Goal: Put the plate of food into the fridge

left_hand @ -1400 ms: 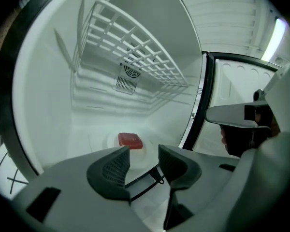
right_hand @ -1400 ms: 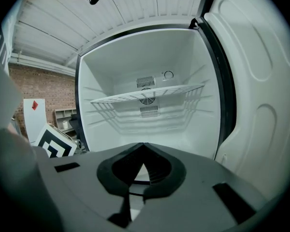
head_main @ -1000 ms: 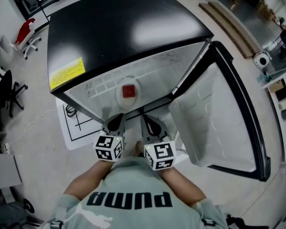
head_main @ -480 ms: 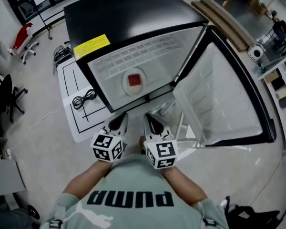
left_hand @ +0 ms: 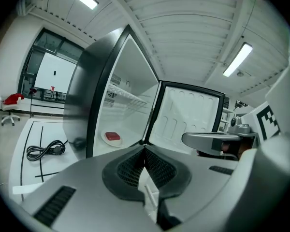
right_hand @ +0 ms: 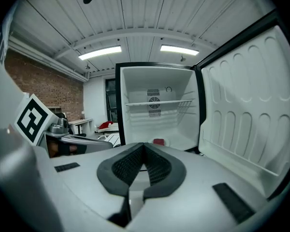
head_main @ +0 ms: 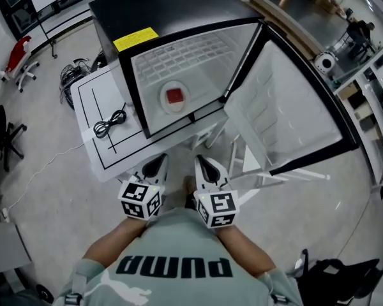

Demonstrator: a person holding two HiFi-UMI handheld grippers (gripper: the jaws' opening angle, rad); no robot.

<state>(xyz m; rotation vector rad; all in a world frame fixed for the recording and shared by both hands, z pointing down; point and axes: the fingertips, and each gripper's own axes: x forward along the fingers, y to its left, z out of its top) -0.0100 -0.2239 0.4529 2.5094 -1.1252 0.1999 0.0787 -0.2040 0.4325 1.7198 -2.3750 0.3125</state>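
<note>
A white plate with a red block of food (head_main: 173,97) rests on the floor of the open black fridge (head_main: 179,5); it also shows as the plate (left_hand: 112,137) in the left gripper view and the plate (right_hand: 158,142) in the right gripper view. My left gripper (head_main: 156,166) and right gripper (head_main: 206,167) are held close to my chest, well back from the fridge. Both are shut with nothing between their pads. The fridge door (head_main: 287,116) stands wide open to the right.
A white board with black lines (head_main: 105,129) lies on the floor left of the fridge, with a coiled black cable (head_main: 110,122) on it. A red office chair (head_main: 19,53) stands far left. Shelving and equipment (head_main: 370,75) line the right side.
I have backed away from the fridge: it and the plate now sit higher and smaller in the head view. Both grippers stay shut and side by side.
</note>
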